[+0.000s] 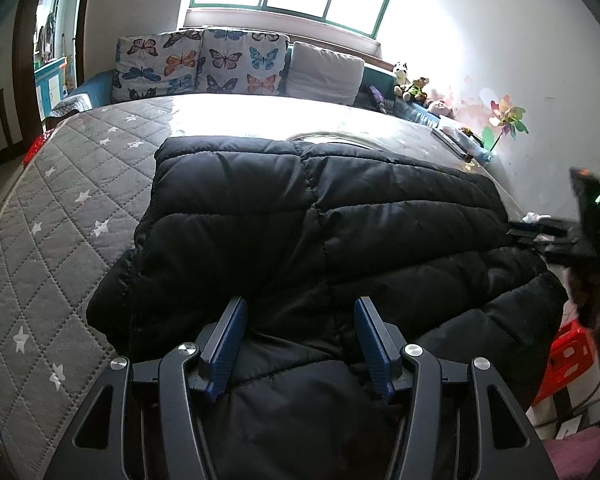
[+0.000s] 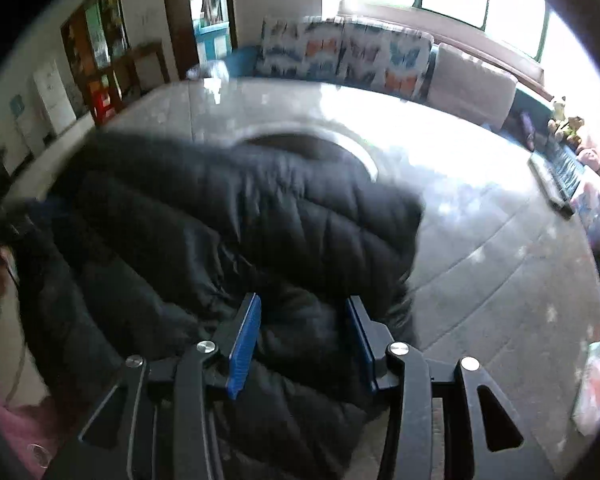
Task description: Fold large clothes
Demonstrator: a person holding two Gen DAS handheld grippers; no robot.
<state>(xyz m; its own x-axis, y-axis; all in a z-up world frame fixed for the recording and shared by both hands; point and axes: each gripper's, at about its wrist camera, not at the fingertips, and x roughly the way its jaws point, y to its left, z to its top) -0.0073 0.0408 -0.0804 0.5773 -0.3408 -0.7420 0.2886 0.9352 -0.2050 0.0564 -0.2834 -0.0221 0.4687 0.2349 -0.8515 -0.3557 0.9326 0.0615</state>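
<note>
A: Now, where is the coat?

B: The black quilted down jacket (image 1: 300, 216) lies folded on the grey star-print mattress (image 1: 60, 208), its near edge under both tools. A pale fur-trimmed hood (image 2: 320, 148) shows at its far end.

A: And the left gripper (image 1: 300, 312)?

B: It hangs above the near edge of the jacket, blue pads (image 1: 230, 344) about half apart. Fabric shows between them, but they press on nothing.

A: The right gripper (image 2: 302, 312)?

B: It has roughly the same gap, over a bunched part of the jacket. That view is blurred; the pads don't appear to pinch the cloth.

A: Anything else around?

B: Butterfly-print cushions (image 1: 204, 64) and a white pillow (image 1: 324, 72) stand along the window side, with plush toys (image 1: 412, 84) and a colourful pinwheel (image 1: 508, 120) by the wall.
</note>
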